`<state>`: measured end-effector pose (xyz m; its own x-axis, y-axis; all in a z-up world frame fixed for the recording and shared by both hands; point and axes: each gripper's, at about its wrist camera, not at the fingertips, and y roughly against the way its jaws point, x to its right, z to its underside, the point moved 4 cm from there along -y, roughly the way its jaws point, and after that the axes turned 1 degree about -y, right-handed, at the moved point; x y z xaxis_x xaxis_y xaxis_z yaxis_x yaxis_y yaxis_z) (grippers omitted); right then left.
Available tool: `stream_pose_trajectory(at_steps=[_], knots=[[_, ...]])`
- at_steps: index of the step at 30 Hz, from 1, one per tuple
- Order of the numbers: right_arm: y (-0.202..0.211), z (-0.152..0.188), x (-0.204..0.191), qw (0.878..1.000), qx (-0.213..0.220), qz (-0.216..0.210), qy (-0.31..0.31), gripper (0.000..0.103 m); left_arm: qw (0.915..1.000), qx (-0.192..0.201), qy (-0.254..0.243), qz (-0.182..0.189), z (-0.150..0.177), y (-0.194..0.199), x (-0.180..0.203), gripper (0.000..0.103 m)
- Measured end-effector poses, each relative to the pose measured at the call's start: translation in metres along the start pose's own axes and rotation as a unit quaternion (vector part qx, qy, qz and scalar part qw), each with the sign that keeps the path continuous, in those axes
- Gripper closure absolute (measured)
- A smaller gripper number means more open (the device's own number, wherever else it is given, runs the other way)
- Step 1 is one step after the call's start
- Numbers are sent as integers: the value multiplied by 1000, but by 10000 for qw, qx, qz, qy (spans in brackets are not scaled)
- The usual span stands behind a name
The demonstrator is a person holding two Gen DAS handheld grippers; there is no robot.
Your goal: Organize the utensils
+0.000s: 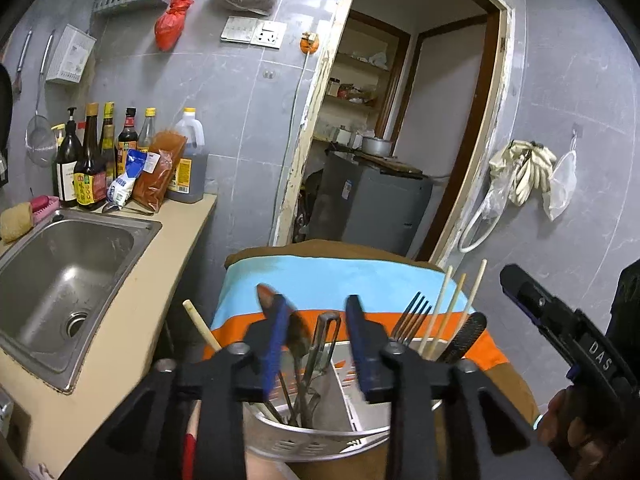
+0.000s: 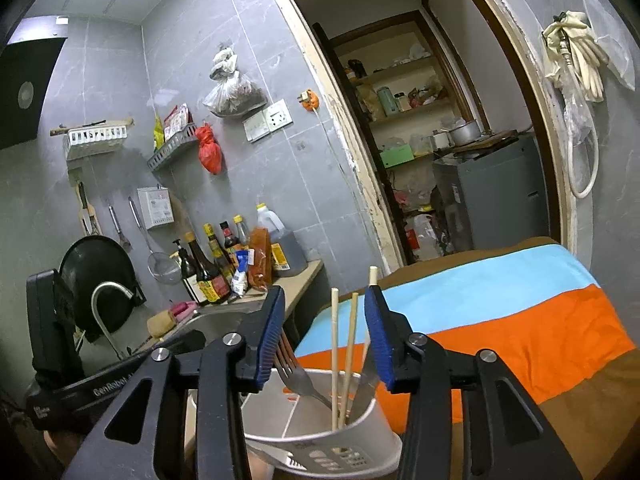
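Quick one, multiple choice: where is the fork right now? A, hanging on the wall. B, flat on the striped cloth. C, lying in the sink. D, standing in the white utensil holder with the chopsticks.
D: the fork stands tines up inside the white utensil holder, in the same compartment as the chopsticks.

Home kitchen; sink [image 1: 60, 280]; sauce bottles [image 1: 90, 160]; wok [image 2: 98, 276]

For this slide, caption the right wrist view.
Open right tongs over a divided holder of chopsticks and a fork.

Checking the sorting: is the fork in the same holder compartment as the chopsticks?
Yes, the fork stands beside the chopsticks in the holder.
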<state>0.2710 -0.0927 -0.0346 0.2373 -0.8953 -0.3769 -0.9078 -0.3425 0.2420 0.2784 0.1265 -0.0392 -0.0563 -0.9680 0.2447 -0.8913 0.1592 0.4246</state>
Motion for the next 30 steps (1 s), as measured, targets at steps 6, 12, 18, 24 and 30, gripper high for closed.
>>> stream_pose_trajectory(at_steps=[6,12,18,24,30], knots=[[20,-3,4,9995,-109,272,66,47,10000,36,-49,41,-4,10,4,55],[43,-6,11,9980,-146,599,152,35,9999,26,-136,52,-5,22,13,31],[68,-7,18,9950,-290,904,316,22,9998,-37,-184,-91,4,33,23,7],[102,-8,28,9885,-385,1351,568,5,9980,-216,-390,-442,19,41,41,3],[140,-8,44,9821,-540,1689,637,2,9964,-268,-462,-661,34,62,61,2]])
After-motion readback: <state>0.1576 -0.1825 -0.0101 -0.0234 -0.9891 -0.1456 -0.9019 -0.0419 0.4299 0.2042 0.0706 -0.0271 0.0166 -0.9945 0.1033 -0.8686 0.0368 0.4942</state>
